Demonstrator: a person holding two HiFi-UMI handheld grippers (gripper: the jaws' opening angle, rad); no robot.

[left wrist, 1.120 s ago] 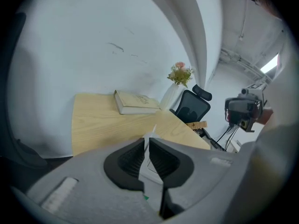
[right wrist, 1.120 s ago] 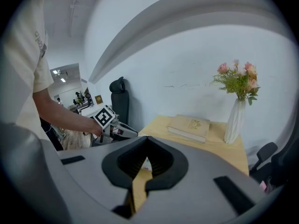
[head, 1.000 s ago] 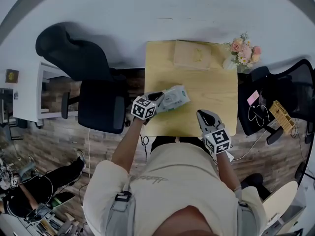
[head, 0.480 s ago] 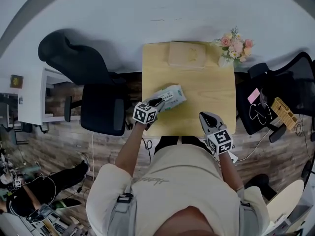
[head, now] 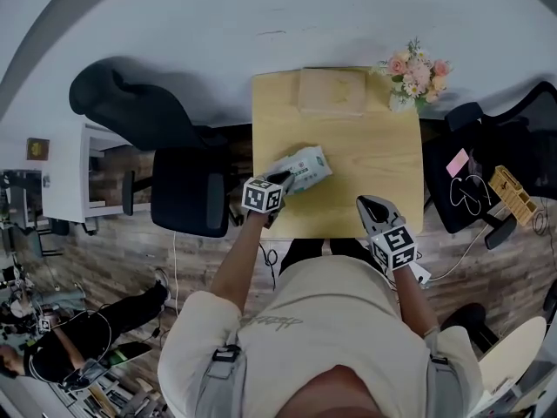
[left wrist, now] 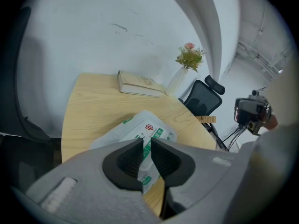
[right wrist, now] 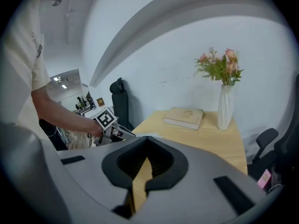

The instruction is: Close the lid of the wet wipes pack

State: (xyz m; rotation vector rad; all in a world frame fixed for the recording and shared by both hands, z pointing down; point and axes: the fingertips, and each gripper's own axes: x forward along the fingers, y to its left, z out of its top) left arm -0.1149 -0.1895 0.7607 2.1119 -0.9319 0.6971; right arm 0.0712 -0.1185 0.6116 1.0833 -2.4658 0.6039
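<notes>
The wet wipes pack (head: 302,165), white with green labels, lies slanted on the left half of the wooden table (head: 370,146). My left gripper (head: 280,181) is at its near left end. In the left gripper view the pack (left wrist: 140,125) has its edge in the narrow gap of the left gripper (left wrist: 146,143), and the pads stand slightly apart. Whether the lid is up I cannot tell. My right gripper (head: 370,204) hovers at the table's near right edge, away from the pack. The right gripper (right wrist: 147,140) is shut with nothing in it.
A tan book (head: 332,91) lies at the table's far edge, with a white vase of flowers (head: 409,75) in the far right corner. A black office chair (head: 178,185) stands left of the table, and another chair (head: 487,146) and cables are on the right.
The left gripper has sunk a little toward the table with the pack's end, and the pack now rests flatter. The right gripper has drifted slightly along the near edge.
</notes>
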